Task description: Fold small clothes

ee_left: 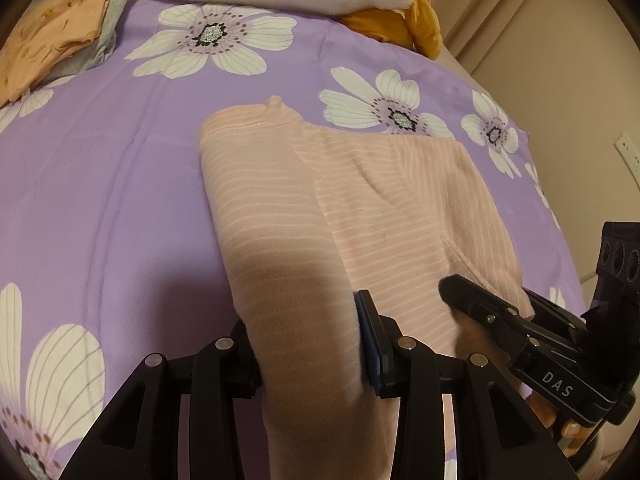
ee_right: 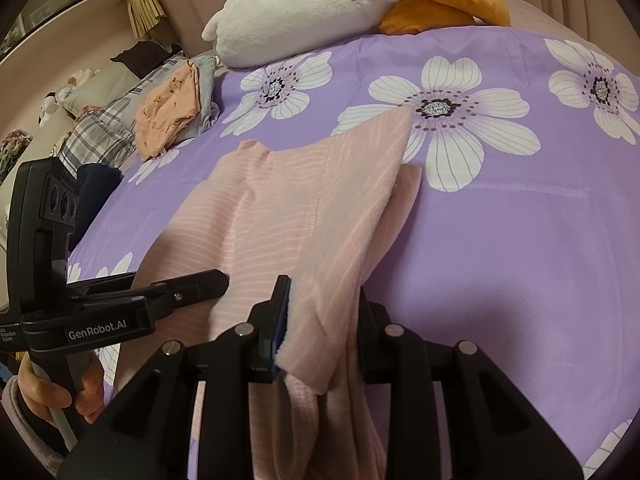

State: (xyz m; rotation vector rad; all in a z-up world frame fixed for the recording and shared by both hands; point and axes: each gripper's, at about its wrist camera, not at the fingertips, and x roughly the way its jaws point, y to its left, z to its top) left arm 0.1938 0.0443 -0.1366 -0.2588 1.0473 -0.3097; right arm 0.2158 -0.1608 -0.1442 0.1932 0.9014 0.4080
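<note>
Each gripper clamped a near fold of the pink garment (ee_left: 360, 208): left gripper (ee_left: 310, 344) on its left side, right gripper (ee_right: 320, 320) on its right. The rest lay mid-bed on the purple sheet (ee_left: 120, 200). Folded clothes (ee_left: 52, 36) sat at the far-left corner.

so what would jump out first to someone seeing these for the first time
The pink striped garment lying partly folded mid-bed, its near edge bunched between the fingers of both the left gripper and the right gripper. Around it spreads the purple bedspread with big white flowers. At the far edge lies a white plush toy with orange parts, and an already folded peach garment sits at the far left.
</note>
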